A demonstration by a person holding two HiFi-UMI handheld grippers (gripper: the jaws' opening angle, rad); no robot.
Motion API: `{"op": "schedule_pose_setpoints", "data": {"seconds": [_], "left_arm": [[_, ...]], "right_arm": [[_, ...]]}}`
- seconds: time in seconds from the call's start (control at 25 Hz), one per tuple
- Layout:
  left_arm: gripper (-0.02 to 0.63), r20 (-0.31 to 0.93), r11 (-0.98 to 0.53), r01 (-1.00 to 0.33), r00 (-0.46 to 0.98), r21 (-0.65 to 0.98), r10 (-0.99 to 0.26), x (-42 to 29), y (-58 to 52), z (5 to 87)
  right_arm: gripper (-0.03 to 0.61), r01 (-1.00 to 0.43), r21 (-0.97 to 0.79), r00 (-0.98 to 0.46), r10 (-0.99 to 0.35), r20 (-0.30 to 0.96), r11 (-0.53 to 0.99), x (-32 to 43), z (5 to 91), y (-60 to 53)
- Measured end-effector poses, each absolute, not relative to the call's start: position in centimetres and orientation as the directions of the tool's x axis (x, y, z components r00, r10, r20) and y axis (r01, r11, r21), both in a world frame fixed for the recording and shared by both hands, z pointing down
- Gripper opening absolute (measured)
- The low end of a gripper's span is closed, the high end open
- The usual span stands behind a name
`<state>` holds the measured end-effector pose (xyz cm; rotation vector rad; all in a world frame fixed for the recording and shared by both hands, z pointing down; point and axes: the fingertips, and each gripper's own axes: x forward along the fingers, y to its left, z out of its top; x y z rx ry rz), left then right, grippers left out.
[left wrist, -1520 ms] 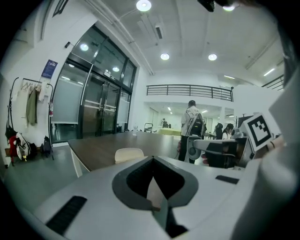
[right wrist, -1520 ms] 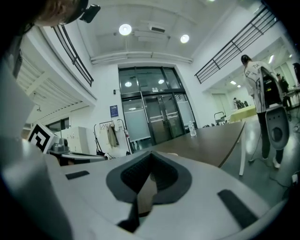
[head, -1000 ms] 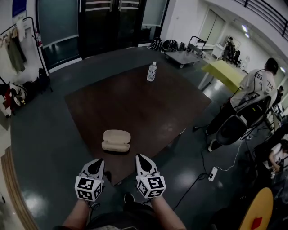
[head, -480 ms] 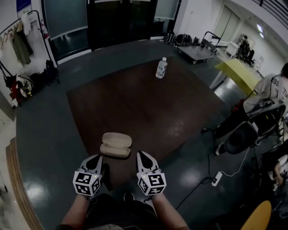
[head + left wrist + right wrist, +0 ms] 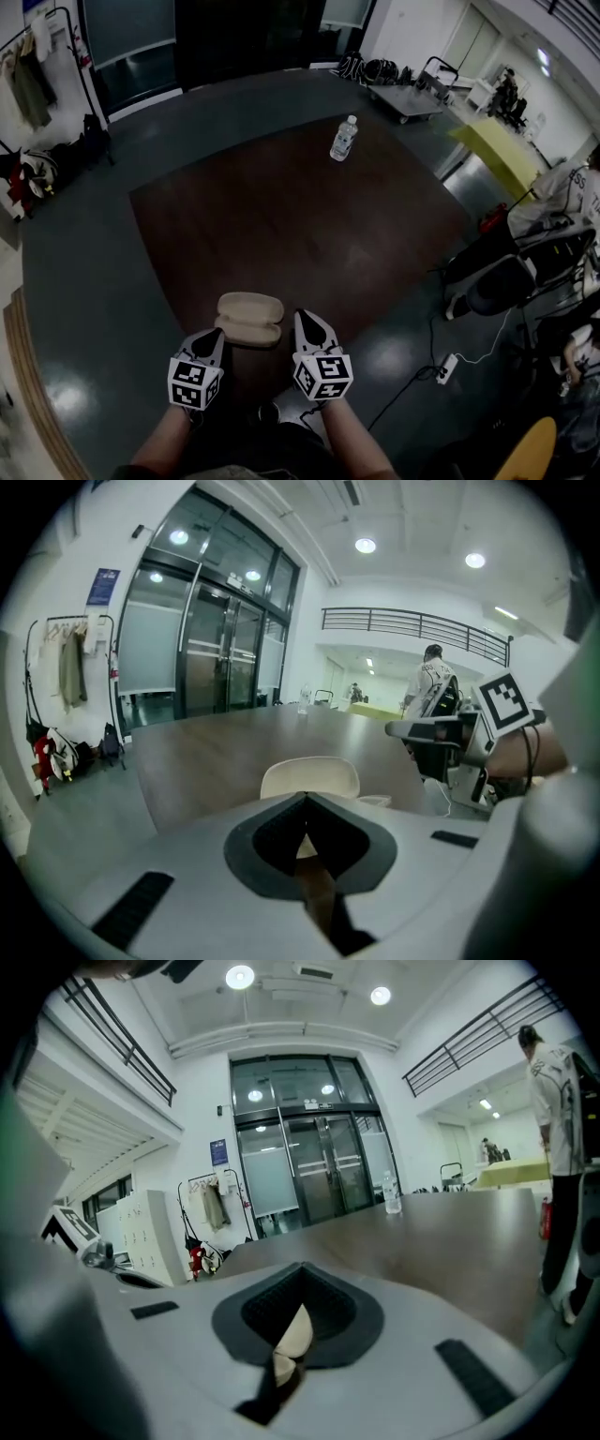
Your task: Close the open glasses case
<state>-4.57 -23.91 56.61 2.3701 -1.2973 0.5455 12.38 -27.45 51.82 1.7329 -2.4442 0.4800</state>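
In the head view I see the open glasses case lying by the near edge of the dark table, cream-coloured, its two halves spread apart. My left gripper sits just at its near left and my right gripper just at its right; I cannot tell whether either touches it. A water bottle stands at the far edge, well apart. In the left gripper view the jaws are pressed together tip to tip, pinching nothing, and the case's raised lid stands just beyond them. In the right gripper view the jaws likewise meet, empty, with a sliver of cream case showing in the gap under the tips.
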Motion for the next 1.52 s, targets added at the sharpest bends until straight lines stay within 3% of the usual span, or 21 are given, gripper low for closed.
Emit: {"op": "schedule_pose_setpoints", "data": {"seconds": [0.56,0.84,1.52], "left_arm": [[0.009,0.569,-0.541,-0.82,0.539,0.186,-0.621,-5.6,-25.3,61.0],[0.009,0.576,-0.545,-0.821,0.533,0.174,-0.62,-5.7,-24.6,61.8],[0.009,0.49,-0.445,-0.888,0.441,0.116,-0.752,-6.9,-22.6,59.8]], "right_arm": [[-0.012,-0.945,-0.139,-0.327,-0.882,0.34,0.296,9.9,53.9,-32.8],[-0.011,-0.92,-0.178,-0.392,-0.792,0.469,0.349,8.9,56.1,-32.7],[-0.012,-0.867,-0.143,-0.483,-0.737,0.472,0.477,7.5,57.1,-27.5]]}}
